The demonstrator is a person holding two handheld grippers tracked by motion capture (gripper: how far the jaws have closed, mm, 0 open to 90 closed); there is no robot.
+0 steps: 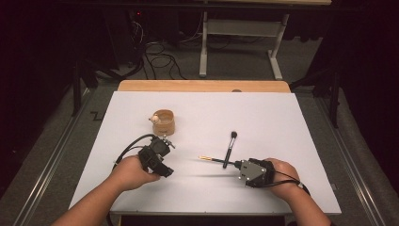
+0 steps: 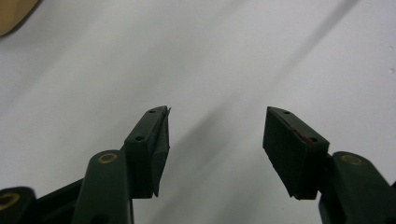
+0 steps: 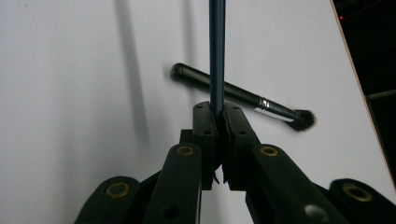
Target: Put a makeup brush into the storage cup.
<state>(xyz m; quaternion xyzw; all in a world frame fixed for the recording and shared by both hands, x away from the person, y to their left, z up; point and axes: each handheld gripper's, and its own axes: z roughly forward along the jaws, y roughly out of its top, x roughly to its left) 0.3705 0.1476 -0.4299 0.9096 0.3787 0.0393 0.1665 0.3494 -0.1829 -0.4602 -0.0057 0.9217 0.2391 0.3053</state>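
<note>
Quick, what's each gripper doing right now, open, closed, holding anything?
Left gripper: open, nothing between its jaws.
Right gripper: shut on a thin dark brush handle.

No legible txt or labels.

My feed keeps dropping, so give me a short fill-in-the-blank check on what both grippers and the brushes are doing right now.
1. The right gripper is shut on a thin ____.
2. The left gripper has its jaws ____, with nothing between them.
3. The black makeup brush lies on the white ____.
4. The wooden cup stands closer to the ____ gripper.

Missing words: brush; open; table; left
</note>
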